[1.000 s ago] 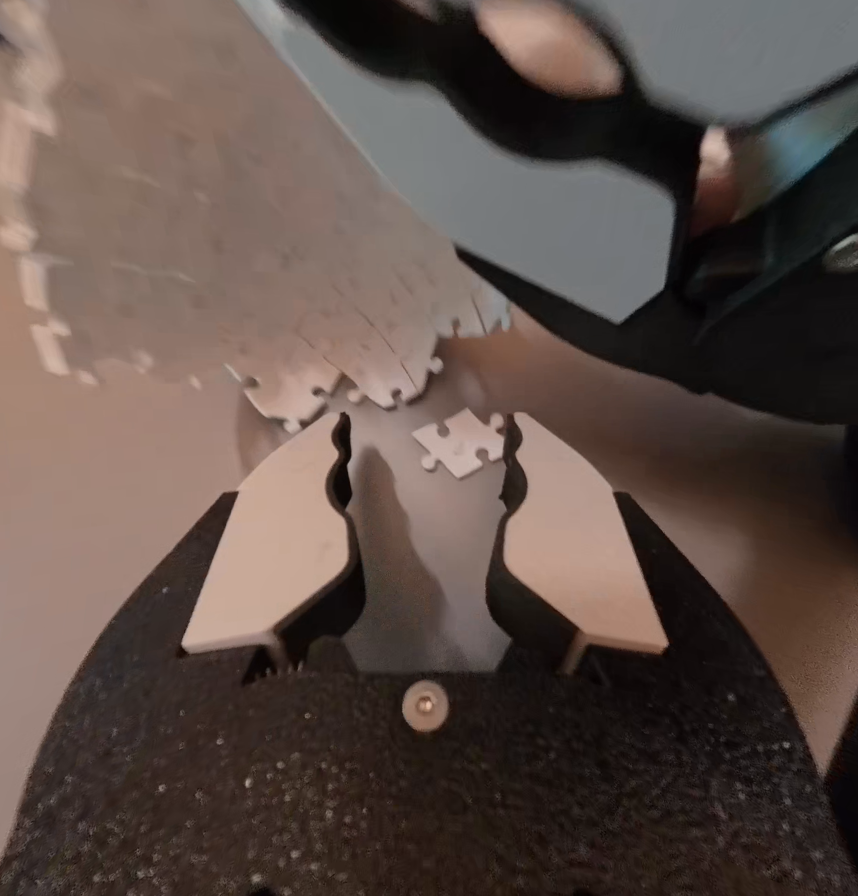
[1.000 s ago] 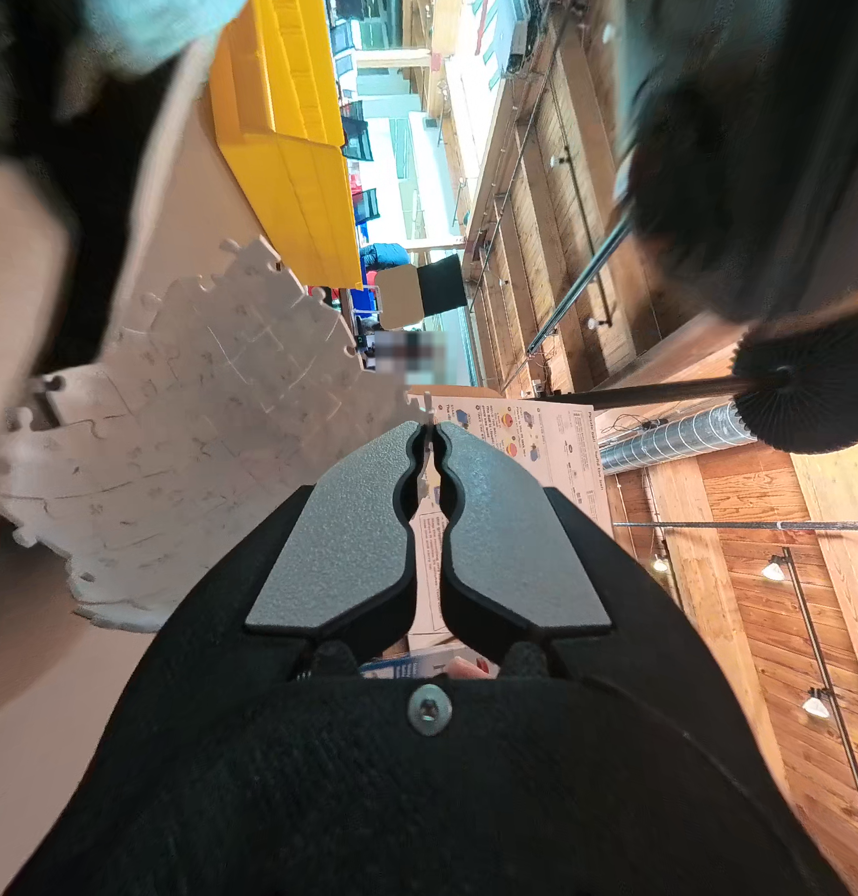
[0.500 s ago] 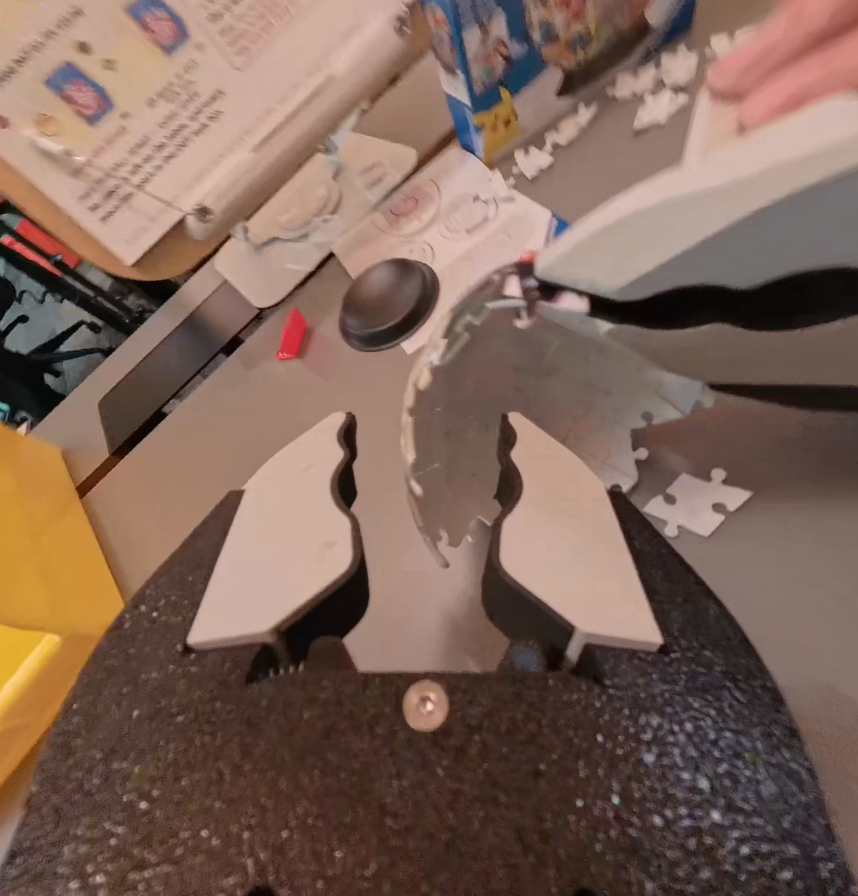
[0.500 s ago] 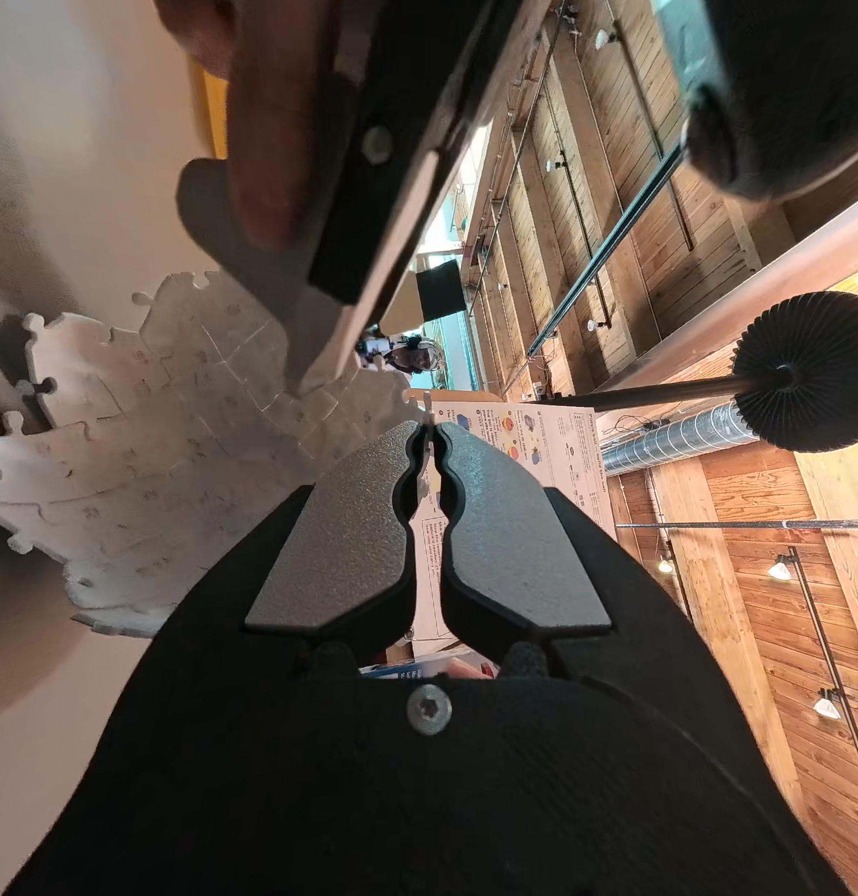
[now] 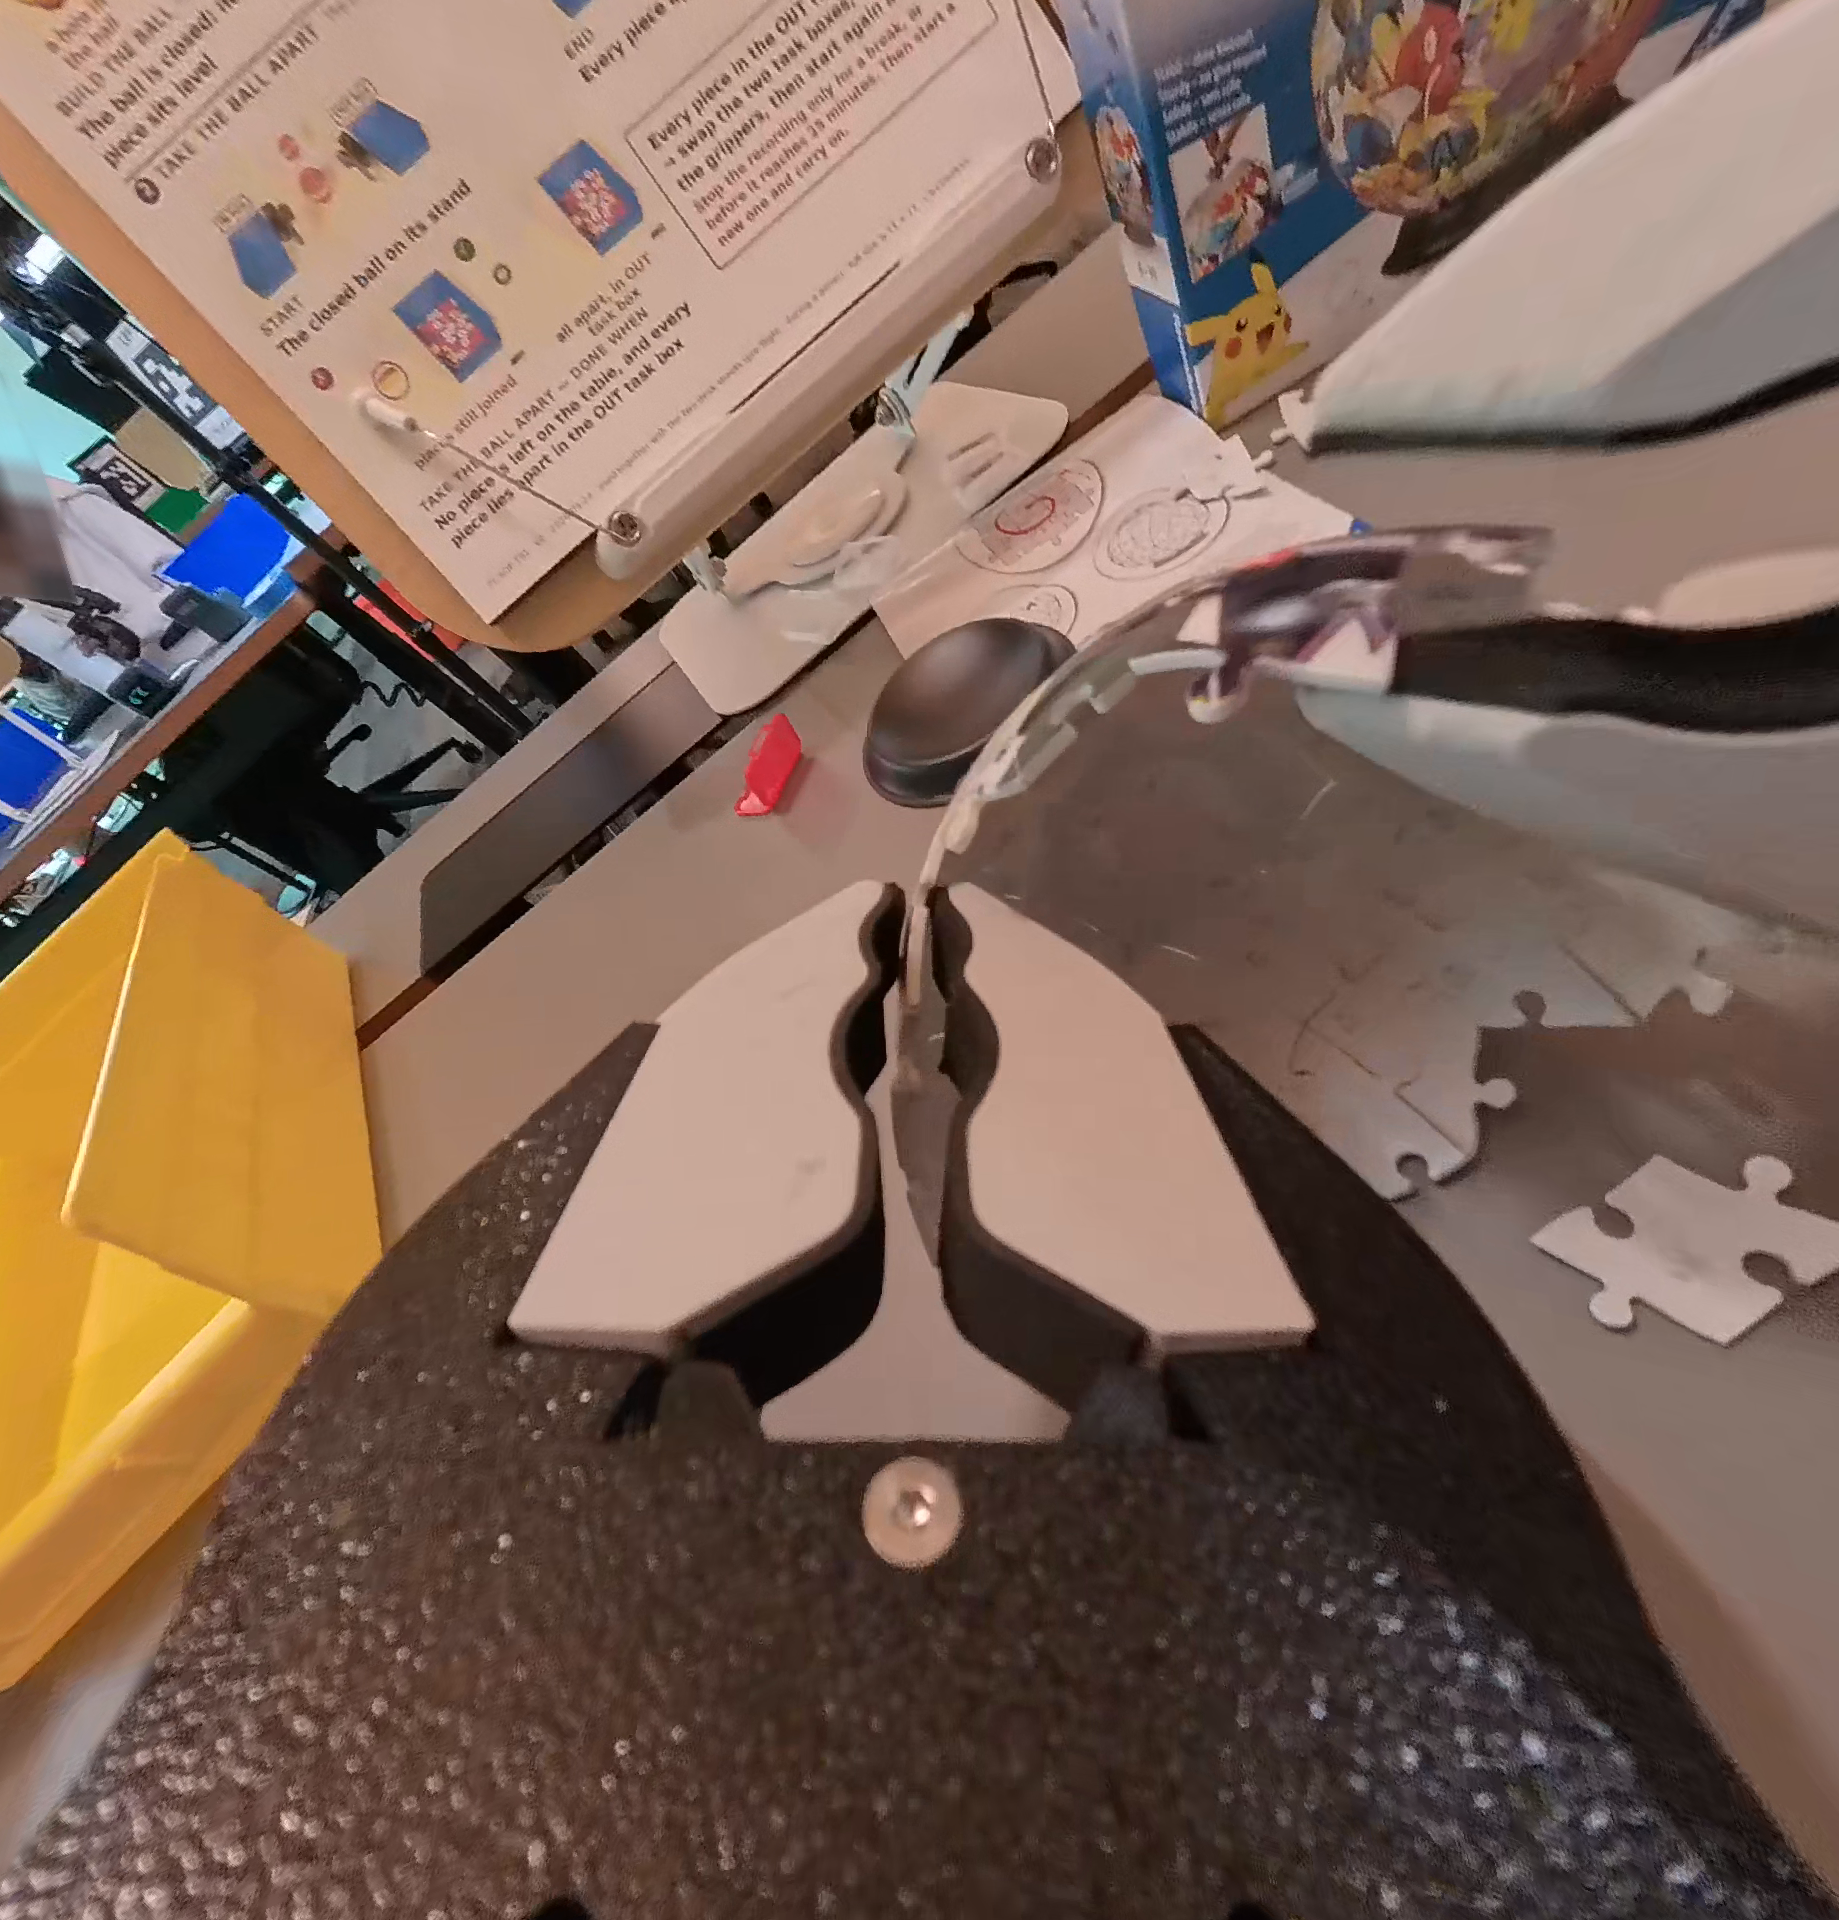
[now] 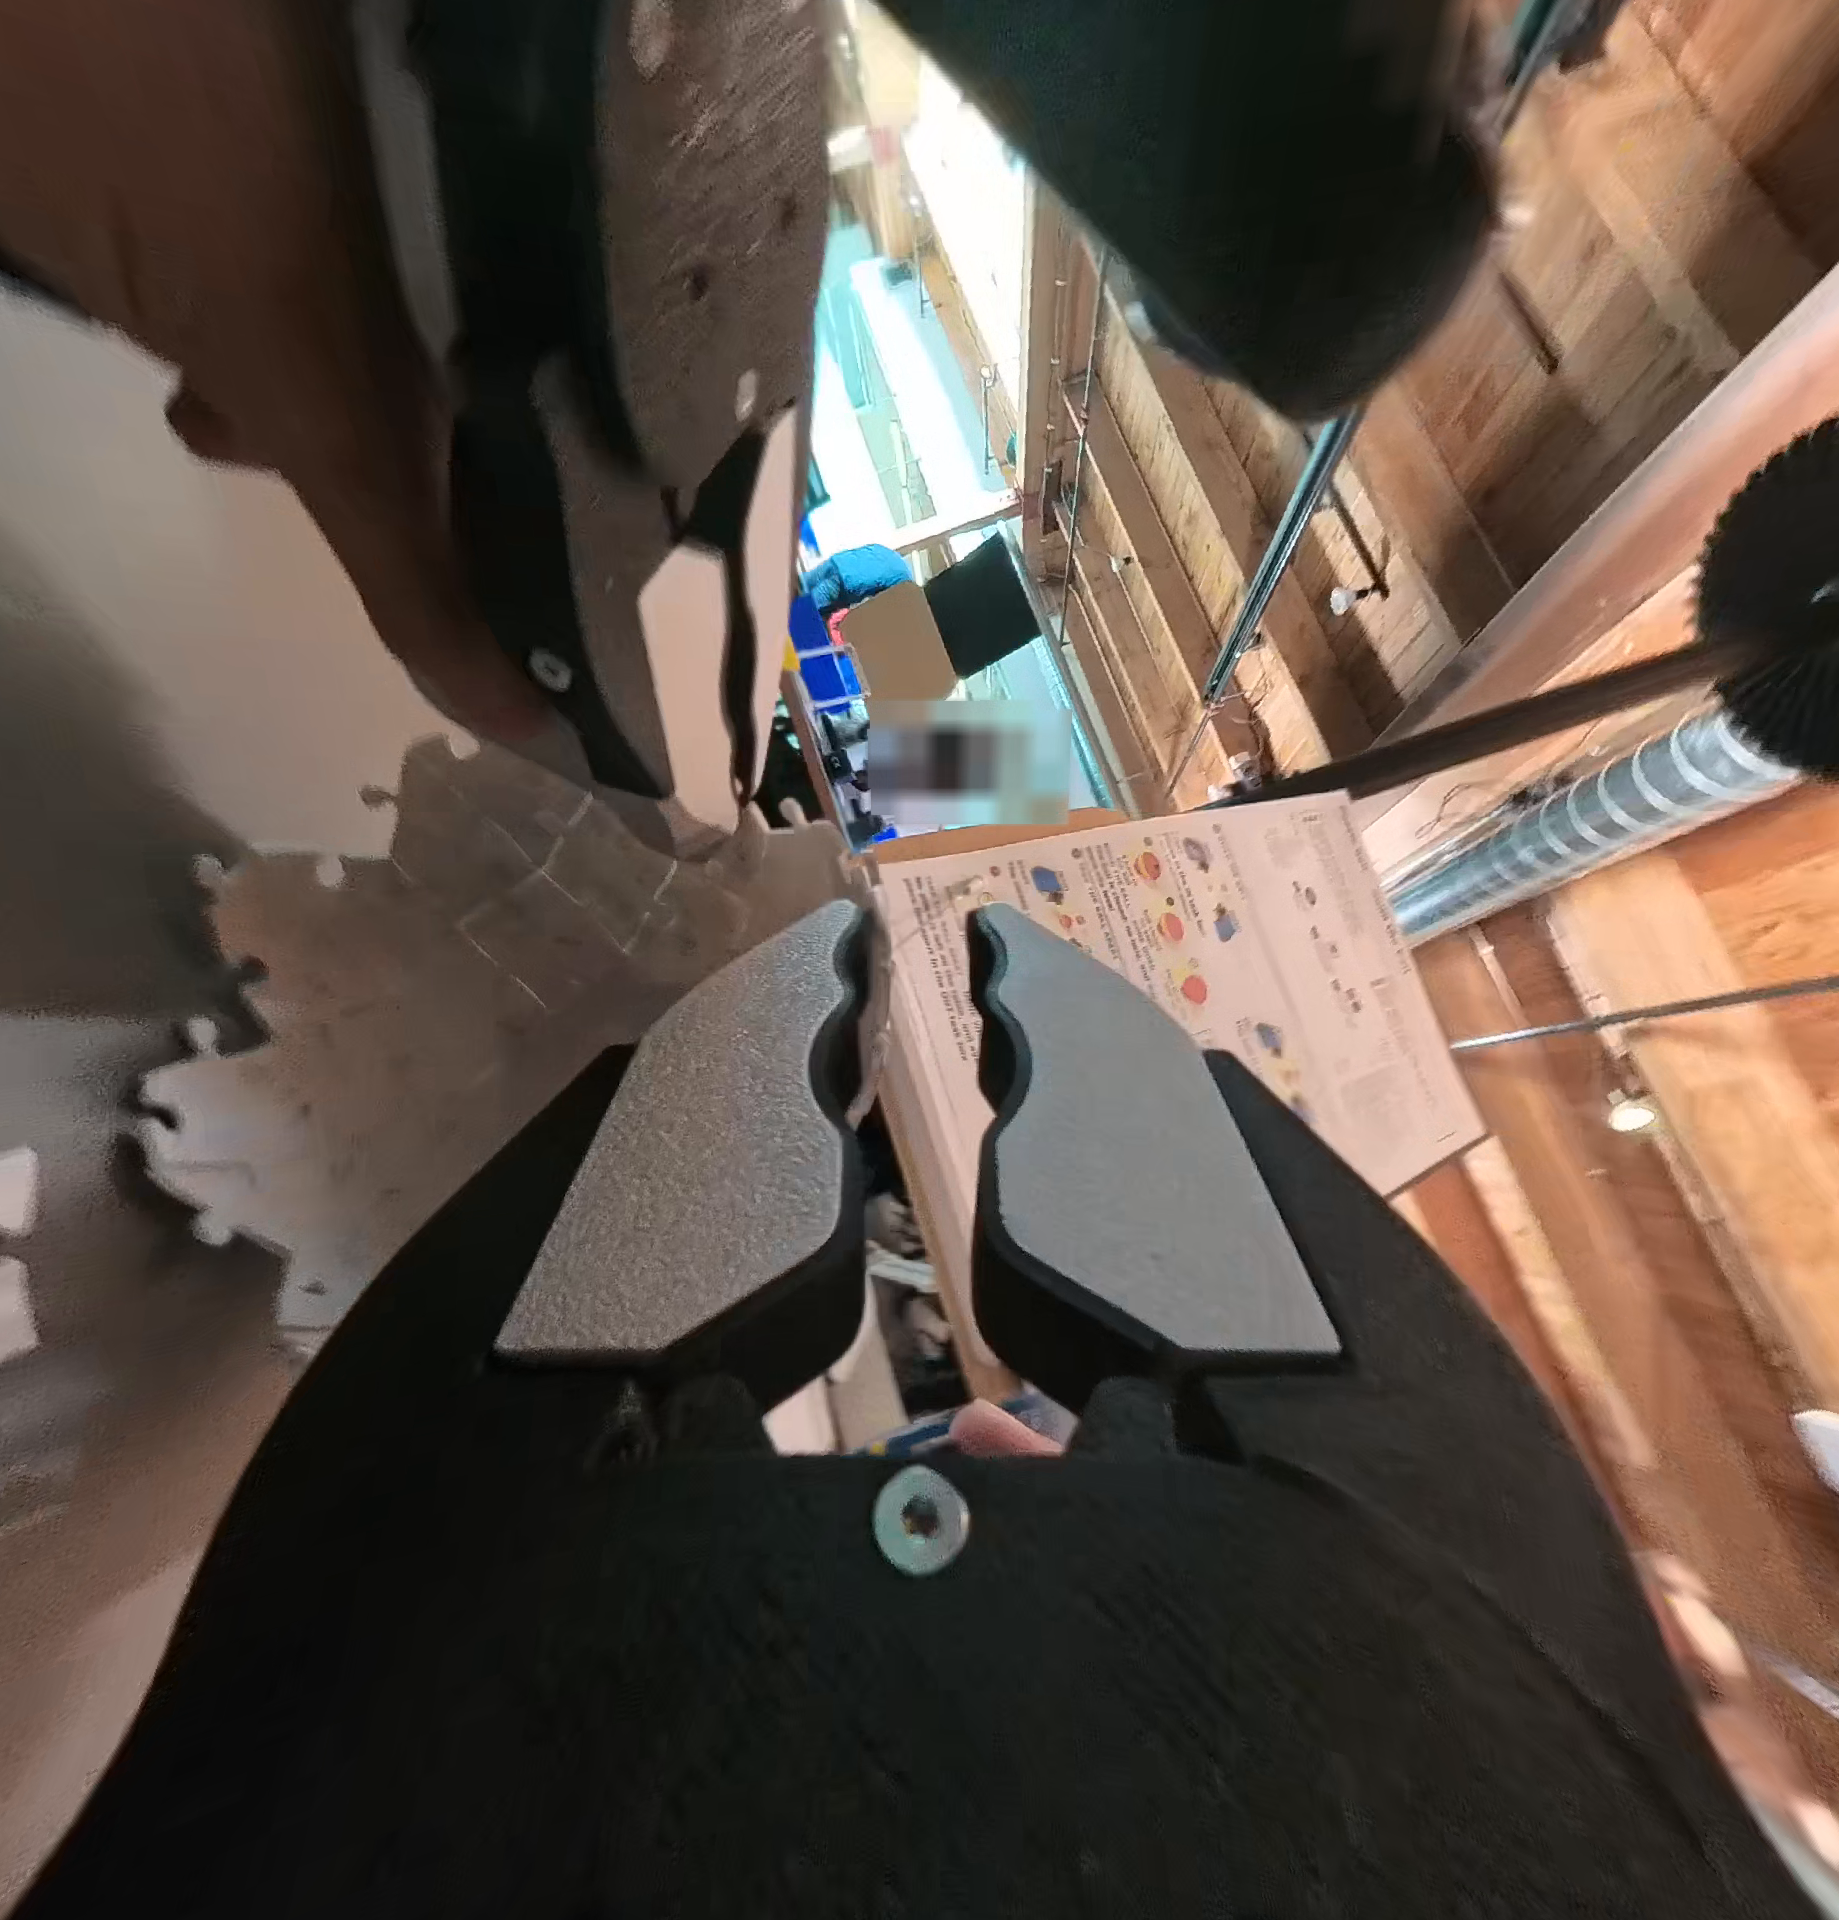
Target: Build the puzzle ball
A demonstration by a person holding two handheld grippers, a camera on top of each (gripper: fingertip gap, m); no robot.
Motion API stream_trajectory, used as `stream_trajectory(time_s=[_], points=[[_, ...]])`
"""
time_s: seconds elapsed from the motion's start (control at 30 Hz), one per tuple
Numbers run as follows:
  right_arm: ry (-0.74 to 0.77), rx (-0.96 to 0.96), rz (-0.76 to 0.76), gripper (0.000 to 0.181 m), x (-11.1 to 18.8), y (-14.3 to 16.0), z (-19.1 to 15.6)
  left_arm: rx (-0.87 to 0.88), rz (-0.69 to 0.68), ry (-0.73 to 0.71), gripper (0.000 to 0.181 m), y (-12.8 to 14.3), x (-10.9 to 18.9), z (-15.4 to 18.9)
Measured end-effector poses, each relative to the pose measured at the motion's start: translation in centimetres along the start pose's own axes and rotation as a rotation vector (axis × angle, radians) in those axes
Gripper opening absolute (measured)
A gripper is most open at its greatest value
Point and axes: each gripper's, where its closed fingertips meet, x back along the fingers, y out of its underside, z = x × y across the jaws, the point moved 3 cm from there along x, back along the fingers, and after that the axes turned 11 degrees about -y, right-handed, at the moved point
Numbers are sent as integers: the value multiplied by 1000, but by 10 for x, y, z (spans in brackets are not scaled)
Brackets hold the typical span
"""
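A part-built puzzle ball shell, grey on its inner face, stands curved over the grey table. My left gripper is shut on the shell's left edge. My right gripper reaches in from the upper right, its fingers either side of the shell's top rim. In the right wrist view the right gripper is slightly open, with the shell lying against its left finger. The left gripper and a hand show above it. One loose puzzle piece lies face down on the table to the right.
A yellow bin stands at the left. A black domed stand and a small red item lie ahead. Behind are a printed sheet on a board, a puzzle box and a diagram sheet. The gap from one gripper's tips to the other's is roughly 8 cm. The loose puzzle piece is about 12 cm from my right fingertips.
My left gripper has closed from open onto the shell's edge. My right gripper has gone from shut to slightly open. The left view swung up from the table to face across it.
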Motion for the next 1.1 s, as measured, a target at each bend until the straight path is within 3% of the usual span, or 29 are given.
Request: stream_trajectory(time_s=[0.17, 0.37, 0.63, 1.1], points=[[36, -326, 83, 38, 26, -8, 2, 46, 32, -45, 3, 0, -2, 1], [161, -579, -27, 46, 42, 28, 12, 91, 121, -44, 4, -5, -4, 5], [44, -635, -86, 47, 23, 41, 0, 82, 254, -5, 4, -13, -4, 15], [-27, -503, -196, 18, 12, 47, 4, 72, 313, 4, 3, -17, -4, 22]])
